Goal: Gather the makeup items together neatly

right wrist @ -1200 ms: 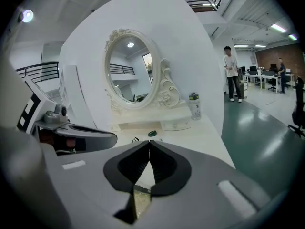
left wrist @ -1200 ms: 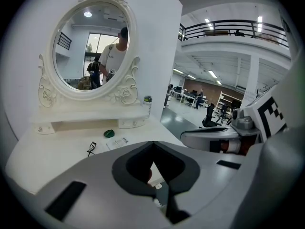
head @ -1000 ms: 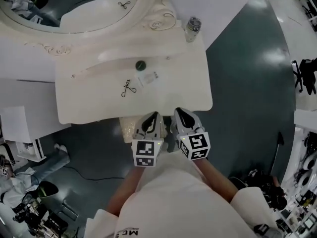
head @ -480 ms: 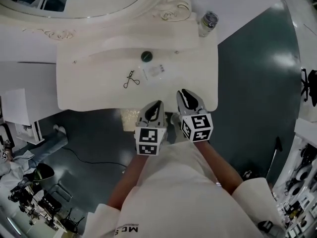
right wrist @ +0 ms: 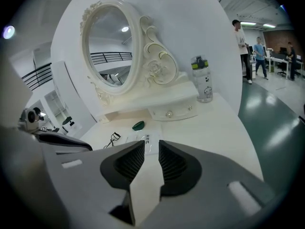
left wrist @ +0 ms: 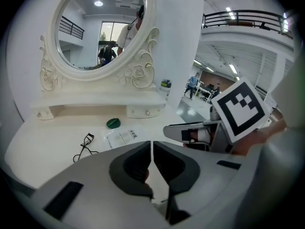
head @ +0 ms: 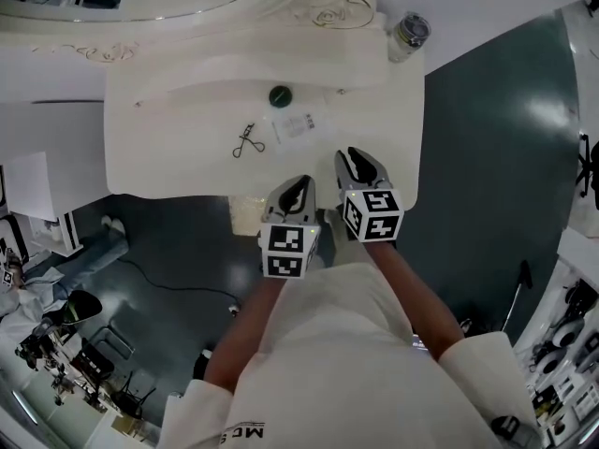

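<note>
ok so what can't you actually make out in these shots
- print on the clear packet: too small in every view
- what the green round item is: too small to tell
- the mirror: cut off by the head view's top edge
- label on the bottle: too small, even in the right gripper view

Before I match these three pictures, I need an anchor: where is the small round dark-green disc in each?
Head view: small round dark-green disc, upper middle.
Left gripper view: disc left of centre, above the jaws.
Right gripper view: disc left of centre, above the jaws.
Shared landmark: black wire eyelash curler, left of the disc in all three.
</note>
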`<act>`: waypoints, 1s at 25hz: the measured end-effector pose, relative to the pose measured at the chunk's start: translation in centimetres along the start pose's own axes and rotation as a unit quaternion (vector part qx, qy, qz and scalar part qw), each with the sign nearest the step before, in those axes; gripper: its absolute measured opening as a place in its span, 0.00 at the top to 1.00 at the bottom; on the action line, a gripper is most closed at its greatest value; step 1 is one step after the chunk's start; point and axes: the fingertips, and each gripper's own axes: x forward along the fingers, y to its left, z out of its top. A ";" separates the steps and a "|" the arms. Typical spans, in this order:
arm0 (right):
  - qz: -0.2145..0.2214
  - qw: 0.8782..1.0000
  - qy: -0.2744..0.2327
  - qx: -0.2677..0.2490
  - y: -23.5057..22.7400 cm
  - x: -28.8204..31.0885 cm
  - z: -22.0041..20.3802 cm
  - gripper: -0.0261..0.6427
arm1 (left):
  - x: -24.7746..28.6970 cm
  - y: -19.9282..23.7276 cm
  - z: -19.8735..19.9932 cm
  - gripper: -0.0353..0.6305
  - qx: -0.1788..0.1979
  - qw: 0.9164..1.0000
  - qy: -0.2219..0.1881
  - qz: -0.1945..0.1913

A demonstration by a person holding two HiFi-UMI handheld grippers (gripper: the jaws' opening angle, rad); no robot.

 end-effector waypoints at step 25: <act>-0.014 0.995 0.084 0.051 -2.5 7.7 -2.9 0.86 | 0.7 0.5 -1.1 0.94 -0.010 1.000 0.011 0.005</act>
